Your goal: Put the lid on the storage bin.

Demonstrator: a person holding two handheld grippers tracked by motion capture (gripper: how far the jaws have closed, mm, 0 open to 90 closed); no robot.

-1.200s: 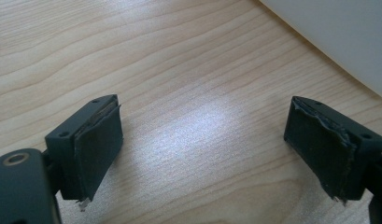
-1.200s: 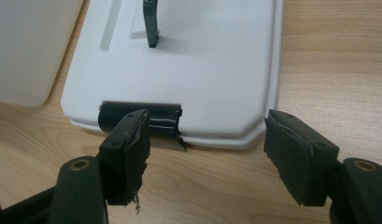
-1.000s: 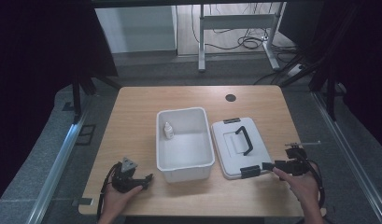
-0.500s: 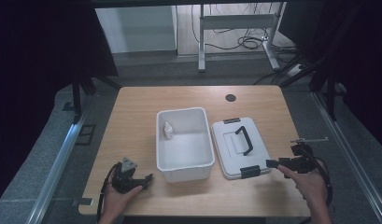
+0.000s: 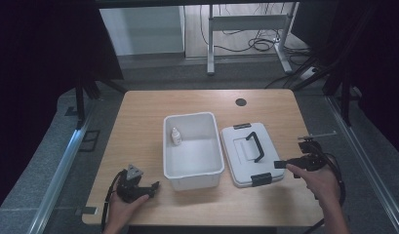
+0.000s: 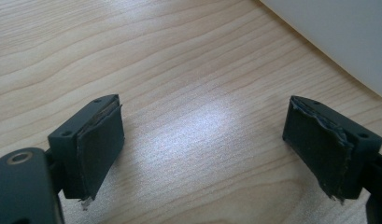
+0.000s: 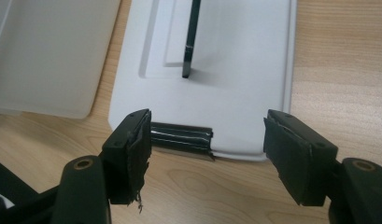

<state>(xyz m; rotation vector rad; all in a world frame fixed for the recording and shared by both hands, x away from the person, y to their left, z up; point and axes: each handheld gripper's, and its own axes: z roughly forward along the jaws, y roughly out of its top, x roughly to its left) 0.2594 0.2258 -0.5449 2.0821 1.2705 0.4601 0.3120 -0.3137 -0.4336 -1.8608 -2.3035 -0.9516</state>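
2 tools are in our hands at the near edge of the worktop (image 5: 138,112). Our right tool (image 5: 281,165) hovers just beside the near right corner of the white lid (image 5: 238,146), its jaws spread wide and holding nothing. In the right gripper view the lid (image 7: 235,70) lies flat ahead of the tool (image 7: 207,140), and the black latch (image 7: 181,136) on its near edge sits between the 2 jaws, closer to the left one; we cannot tell whether that jaw touches it. The lid's black handle (image 5: 255,145) stands up across its middle.

Our left tool (image 5: 150,187) rests low near the front left of the worktop, jaws spread apart over bare wood, just beside the near left corner of the white bin (image 5: 187,168). In the left gripper view the bin's wall (image 6: 338,37) crosses the upper right corner, apart from the tool (image 6: 202,135).

Bin and lid lie side by side, long edges nearly touching. 1 small white bottle (image 5: 176,136) stands inside the bin against its left wall. Open wood lies left of the bin and beyond it, up to the dark round hole (image 5: 241,102) at the far edge.
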